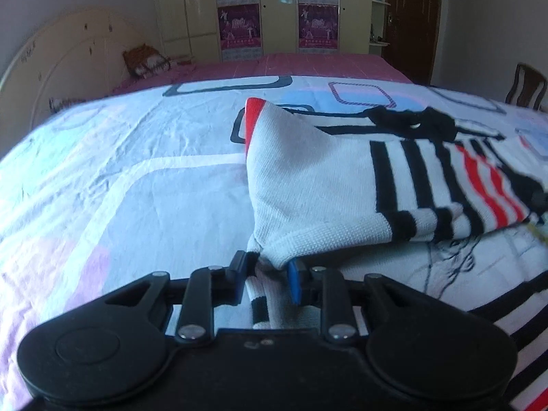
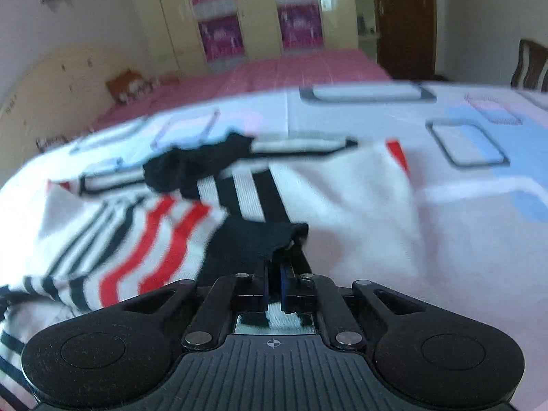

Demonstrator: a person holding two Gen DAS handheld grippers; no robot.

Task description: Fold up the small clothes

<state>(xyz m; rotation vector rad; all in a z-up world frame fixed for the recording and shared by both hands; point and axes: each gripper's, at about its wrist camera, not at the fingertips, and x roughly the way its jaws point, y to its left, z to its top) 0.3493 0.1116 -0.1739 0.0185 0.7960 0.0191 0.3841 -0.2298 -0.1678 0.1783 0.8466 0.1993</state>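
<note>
At the centre and right of the left wrist view, a small knit sweater (image 1: 308, 185) lies lifted above the patterned bedsheet (image 1: 120, 188), which fills the middle of the frame. The garment is white, with black bars across the body, wavy red stripes further right, a red cuff at the upper tip of its raised fold and a black collar at the upper right. The left gripper (image 1: 265, 275) pinches a white corner of it between the pads, low in the frame. In the blurred right wrist view the sweater (image 2: 154, 226) spreads over the left and centre, and the right gripper (image 2: 274, 274) is pressed together on a black edge of the knit. A pink bed (image 1: 291, 65) and a yellow wardrobe (image 1: 274, 10) fill the upper background.
</note>
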